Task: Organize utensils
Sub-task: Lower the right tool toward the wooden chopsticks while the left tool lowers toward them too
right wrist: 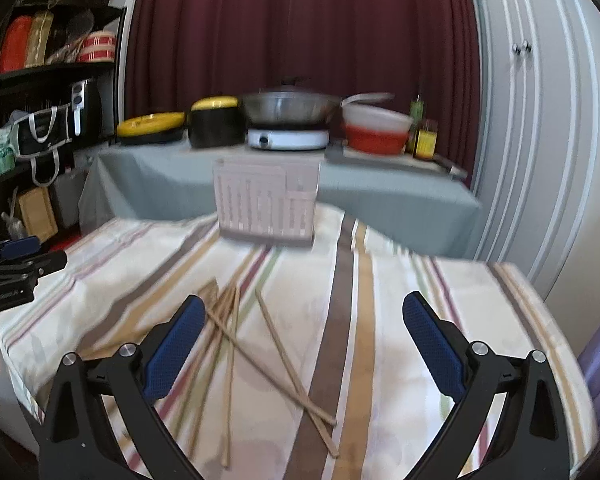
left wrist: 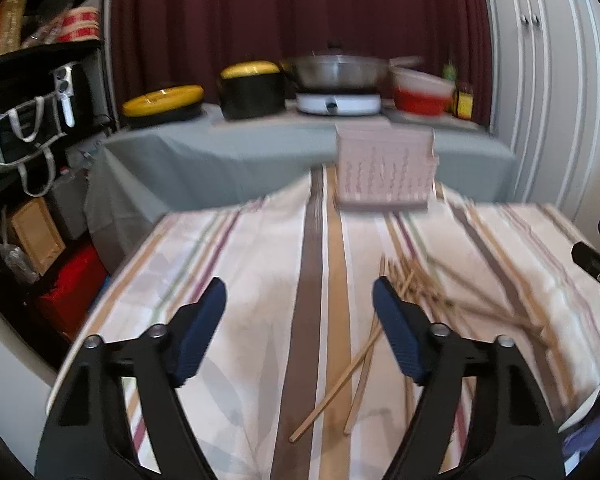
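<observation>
So my left gripper point(left wrist: 300, 308) has its blue-padded fingers point(left wrist: 198, 332) spread wide with nothing between them, hovering over the striped cloth-covered surface point(left wrist: 236, 264). My right gripper point(right wrist: 300, 320) is the same deal, fingers gaping and empty. The loose pile of thin wooden chopsticks point(right wrist: 236, 336) lies scattered and crossed on the cloth, just ahead of my right gripper's left finger; in the left wrist view they sit beside that gripper's right finger. The pale pink slotted plastic utensil holder point(right wrist: 266, 208) stands upright at the far edge of the surface, well apart from the chopsticks. Both views are pretty blurry.
</observation>
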`<state>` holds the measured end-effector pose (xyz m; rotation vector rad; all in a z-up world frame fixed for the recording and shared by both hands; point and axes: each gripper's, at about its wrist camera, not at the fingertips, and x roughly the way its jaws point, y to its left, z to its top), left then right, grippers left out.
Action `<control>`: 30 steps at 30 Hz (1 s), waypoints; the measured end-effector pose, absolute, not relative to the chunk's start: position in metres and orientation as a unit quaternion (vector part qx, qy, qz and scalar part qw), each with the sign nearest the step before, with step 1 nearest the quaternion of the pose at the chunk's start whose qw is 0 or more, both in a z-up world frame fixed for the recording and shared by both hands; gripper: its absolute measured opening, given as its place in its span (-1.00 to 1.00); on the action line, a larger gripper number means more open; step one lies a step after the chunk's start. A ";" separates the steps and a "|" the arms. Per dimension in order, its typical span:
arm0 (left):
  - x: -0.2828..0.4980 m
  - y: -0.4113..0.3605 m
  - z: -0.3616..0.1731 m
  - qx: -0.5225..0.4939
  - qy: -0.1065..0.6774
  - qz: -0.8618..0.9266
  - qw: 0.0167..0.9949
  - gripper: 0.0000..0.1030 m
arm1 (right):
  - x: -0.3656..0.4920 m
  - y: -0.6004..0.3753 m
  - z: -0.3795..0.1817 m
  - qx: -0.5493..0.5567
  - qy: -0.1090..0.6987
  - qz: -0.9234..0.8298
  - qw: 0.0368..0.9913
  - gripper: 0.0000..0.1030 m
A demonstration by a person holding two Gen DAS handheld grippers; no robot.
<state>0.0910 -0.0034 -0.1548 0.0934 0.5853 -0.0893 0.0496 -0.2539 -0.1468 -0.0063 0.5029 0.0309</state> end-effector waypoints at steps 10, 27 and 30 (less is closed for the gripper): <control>0.098 0.004 -0.208 0.045 0.333 -0.043 0.941 -0.02 | 0.060 -0.264 -0.209 0.017 0.334 0.050 0.941 -0.13; 0.096 0.006 -0.229 0.050 0.358 -0.034 0.932 -0.10 | 0.063 -0.266 -0.241 0.023 0.379 0.061 0.923 -0.31; 0.094 0.007 -0.230 0.048 0.359 -0.033 0.932 -0.10 | 0.058 -0.260 -0.240 0.019 0.379 0.070 0.923 -0.31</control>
